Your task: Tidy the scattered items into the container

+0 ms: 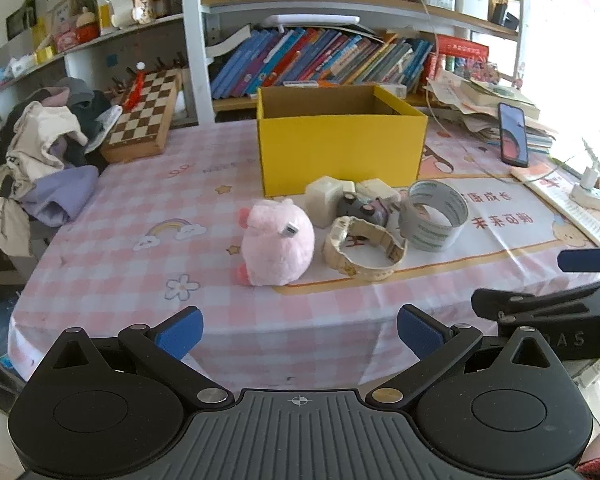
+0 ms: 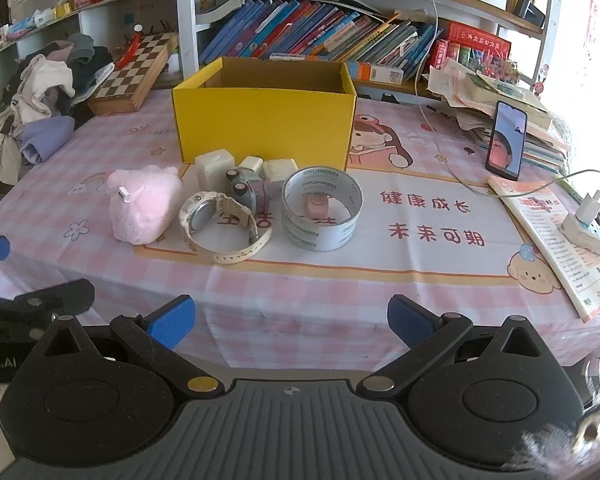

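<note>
An open yellow cardboard box (image 1: pixel 342 144) (image 2: pixel 264 124) stands mid-table. In front of it lie a pink plush toy (image 1: pixel 278 242) (image 2: pixel 144 204), a cream wristwatch (image 1: pixel 364 248) (image 2: pixel 224 224), a grey toy camera (image 1: pixel 362 210) (image 2: pixel 246 190), white plug blocks (image 1: pixel 324 200) (image 2: pixel 214 168) and a roll of tape (image 1: pixel 436 214) (image 2: pixel 322 210) with a small pink item (image 2: pixel 317 203) inside it. My left gripper (image 1: pixel 300 332) is open and empty at the table's near edge, short of the plush. My right gripper (image 2: pixel 292 320) is open and empty too, short of the tape.
The pink checked tablecloth (image 1: pixel 148 200) covers the table. A chessboard (image 1: pixel 144 114) and a clothes pile (image 1: pixel 48 148) sit at the left. A phone (image 2: pixel 507 140), papers, a booklet (image 2: pixel 556 240) and a power strip (image 2: pixel 592 232) lie at the right. Bookshelves stand behind the box.
</note>
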`<state>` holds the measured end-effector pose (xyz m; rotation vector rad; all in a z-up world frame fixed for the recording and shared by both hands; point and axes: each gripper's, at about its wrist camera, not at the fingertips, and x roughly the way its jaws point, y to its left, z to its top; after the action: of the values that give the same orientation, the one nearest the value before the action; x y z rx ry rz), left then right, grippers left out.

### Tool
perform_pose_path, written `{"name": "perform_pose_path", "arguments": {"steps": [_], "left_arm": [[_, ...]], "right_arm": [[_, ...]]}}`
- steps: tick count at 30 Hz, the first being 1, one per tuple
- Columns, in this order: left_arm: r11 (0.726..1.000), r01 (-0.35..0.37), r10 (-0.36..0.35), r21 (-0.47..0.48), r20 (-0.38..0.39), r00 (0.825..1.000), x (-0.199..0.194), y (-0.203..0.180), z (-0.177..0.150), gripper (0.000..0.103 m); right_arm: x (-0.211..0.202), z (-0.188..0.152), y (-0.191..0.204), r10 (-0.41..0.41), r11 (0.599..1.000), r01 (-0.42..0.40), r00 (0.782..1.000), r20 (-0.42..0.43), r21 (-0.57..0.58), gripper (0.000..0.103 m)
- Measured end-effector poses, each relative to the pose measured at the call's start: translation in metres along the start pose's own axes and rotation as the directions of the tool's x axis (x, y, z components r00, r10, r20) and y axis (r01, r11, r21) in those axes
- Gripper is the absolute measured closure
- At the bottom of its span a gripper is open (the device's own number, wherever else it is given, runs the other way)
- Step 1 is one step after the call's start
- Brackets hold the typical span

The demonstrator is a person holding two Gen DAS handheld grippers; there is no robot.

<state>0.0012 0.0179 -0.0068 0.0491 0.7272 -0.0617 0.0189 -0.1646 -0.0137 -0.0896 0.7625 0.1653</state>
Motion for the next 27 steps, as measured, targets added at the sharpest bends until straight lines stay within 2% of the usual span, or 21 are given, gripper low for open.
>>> {"name": "perform_pose_path", "arguments": {"steps": [11,27], "left_arm": [[0.999,-0.023,0.023,-0.033,-0.026,0.999,0.007,0.004,0.001,0.000],[0.999,-0.046,0.045,-0.016,-0.028,0.999,0.015,-0.002,0.007,0.000]], "right_arm": [[0.003,0.000,0.000,0.005,1.000,-0.005,1.000,-0.003,-0.005,0.000],[0.017,0.008,-0.007,0.025,1.000,-0.025,1.000,-0.009,-0.003,0.000]]}}
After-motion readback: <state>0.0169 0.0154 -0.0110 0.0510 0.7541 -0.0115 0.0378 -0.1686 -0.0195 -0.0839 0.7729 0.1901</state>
